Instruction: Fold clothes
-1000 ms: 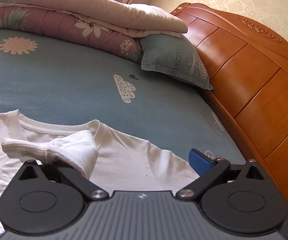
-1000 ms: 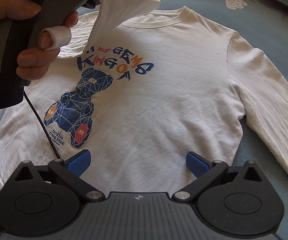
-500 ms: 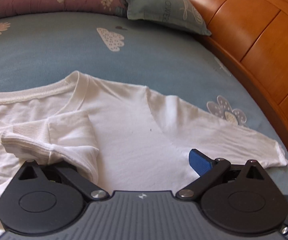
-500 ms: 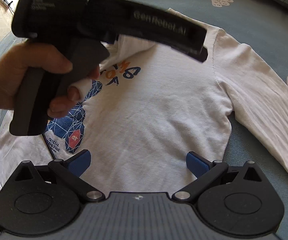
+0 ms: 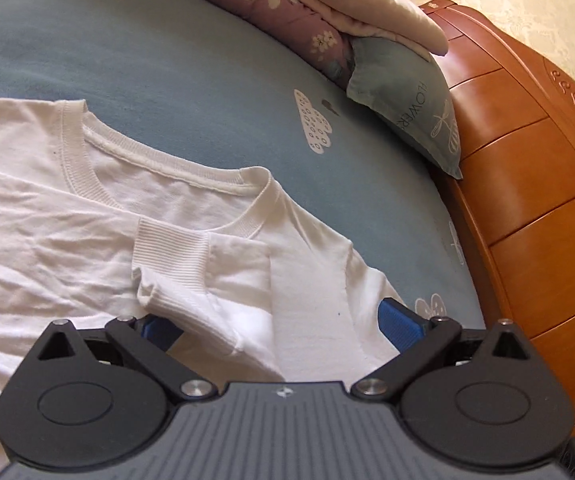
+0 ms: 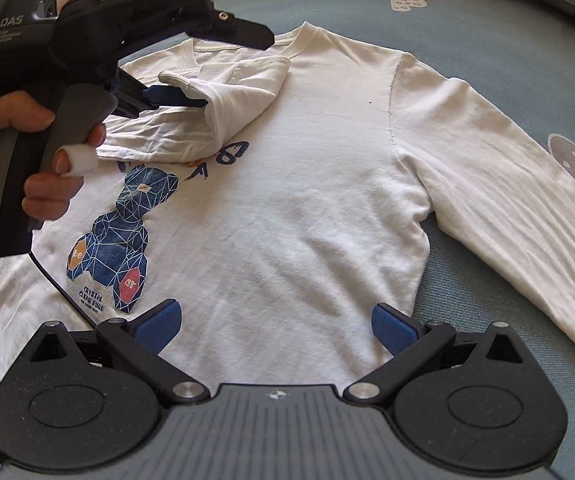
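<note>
Shirt (image 6: 307, 200) location, please? (Inspector)

Spread flat, print side up, on the bed (image 5: 167, 60), collar towards the pillow (image 5: 407, 104). (Assistant)

Anything changed in the last second? (Inspector)

Yes. Noted one second ago: sleeve (image 6: 239, 92) pinched at the cuff (image 5: 171, 252) and carried in the air above the chest. Now laid down across the chest, just below the collar, partly covering the printed lettering. Released, judging by the spread of the jaws. Taken to mean first sleeve fold as good as done; other sleeve (image 6: 507, 200) not yet folded, stretched out to the side on the bed. (Assistant)

State of the left gripper (image 5: 279, 326)? (Inspector)

Wide apart, clamping nothing. Not clear of the cloth, though: one finger (image 6: 175, 98) tucked under the loose cuff fold, touching it, gripped by the hand (image 6: 15, 152) low over the chest. Risk of dragging the cuff out of place on withdrawal; recommend pulling straight back. (Assistant)

And the right gripper (image 6: 275, 326)? (Inspector)

Also wide, empty, poised near the hem of the shirt. Contact with the cloth impossible to confirm from this view. Well placed, in my judgement, to reach for the outstretched sleeve next. (Assistant)
</note>
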`<move>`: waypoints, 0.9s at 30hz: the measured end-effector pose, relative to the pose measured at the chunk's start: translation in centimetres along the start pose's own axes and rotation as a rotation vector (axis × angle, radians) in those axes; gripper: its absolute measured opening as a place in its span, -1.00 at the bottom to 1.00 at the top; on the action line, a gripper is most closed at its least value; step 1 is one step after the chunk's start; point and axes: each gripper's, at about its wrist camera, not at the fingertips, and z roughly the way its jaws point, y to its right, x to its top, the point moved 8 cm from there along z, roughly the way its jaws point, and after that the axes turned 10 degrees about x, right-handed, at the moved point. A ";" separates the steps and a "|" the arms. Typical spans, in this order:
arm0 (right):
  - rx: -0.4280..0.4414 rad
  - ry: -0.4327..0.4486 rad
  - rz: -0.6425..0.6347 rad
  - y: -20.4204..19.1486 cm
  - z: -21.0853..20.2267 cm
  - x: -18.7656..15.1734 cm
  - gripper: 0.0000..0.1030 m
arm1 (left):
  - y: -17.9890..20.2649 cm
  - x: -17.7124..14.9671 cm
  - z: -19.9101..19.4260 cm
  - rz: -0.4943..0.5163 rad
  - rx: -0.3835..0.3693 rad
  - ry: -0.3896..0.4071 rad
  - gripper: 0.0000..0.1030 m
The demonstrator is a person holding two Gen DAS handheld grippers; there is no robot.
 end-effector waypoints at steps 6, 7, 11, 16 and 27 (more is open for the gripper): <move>-0.006 -0.016 -0.015 -0.7 0.5 -0.3 1.00 | 6.6 -0.9 0.4 0.194 -0.169 -0.039 0.94; -0.007 -0.019 -0.018 -0.7 0.6 -0.3 1.00 | 7.5 -1.3 0.4 0.230 -0.193 -0.054 0.94; -0.016 -0.017 -0.021 -0.5 0.6 0.0 1.00 | 7.7 -2.1 -0.2 0.324 -0.158 -0.049 0.94; -0.027 -0.008 -0.024 -0.2 0.8 0.6 1.00 | 3.0 -1.7 -3.1 0.346 0.025 0.015 0.94; -0.046 -0.007 -0.092 -2.1 1.9 3.1 1.00 | -12.0 -1.6 -14.8 0.365 0.663 0.248 0.94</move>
